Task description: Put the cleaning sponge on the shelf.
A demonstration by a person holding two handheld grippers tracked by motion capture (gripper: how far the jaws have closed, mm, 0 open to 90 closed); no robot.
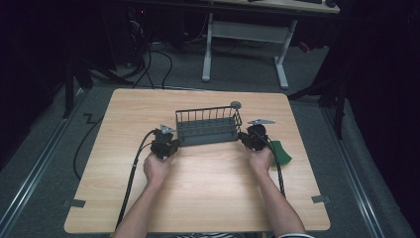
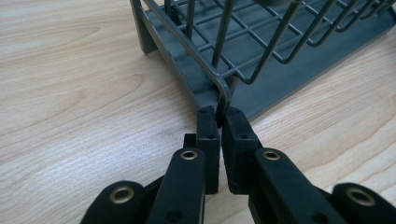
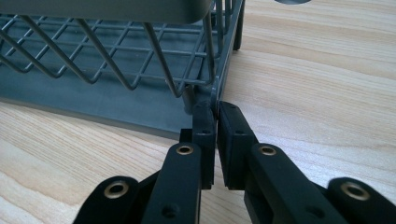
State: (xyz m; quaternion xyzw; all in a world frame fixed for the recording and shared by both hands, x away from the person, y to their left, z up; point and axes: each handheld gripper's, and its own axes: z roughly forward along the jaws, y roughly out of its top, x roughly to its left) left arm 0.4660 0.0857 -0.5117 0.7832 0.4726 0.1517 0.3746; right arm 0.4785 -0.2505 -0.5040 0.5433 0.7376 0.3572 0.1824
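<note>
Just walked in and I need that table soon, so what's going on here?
A person at the wooden table holds a claw in each hand and has a grey wire dish rack gripped at both ends. The left claw is shut on the rim wire at one near corner, and the right claw is shut on the wire at the other. The rack sits on the table. A green item lies beside the right hand.

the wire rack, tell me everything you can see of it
The wire rack is a dark grey, metal-looking basket of thin rods: upright bars along the sides and a grid floor over a flat grey tray. It stands upright near the middle of the wooden table, apparently empty. The left hand-held gripper is shut on its left end rim, and the right hand-held gripper is shut on its right end rim.
</note>
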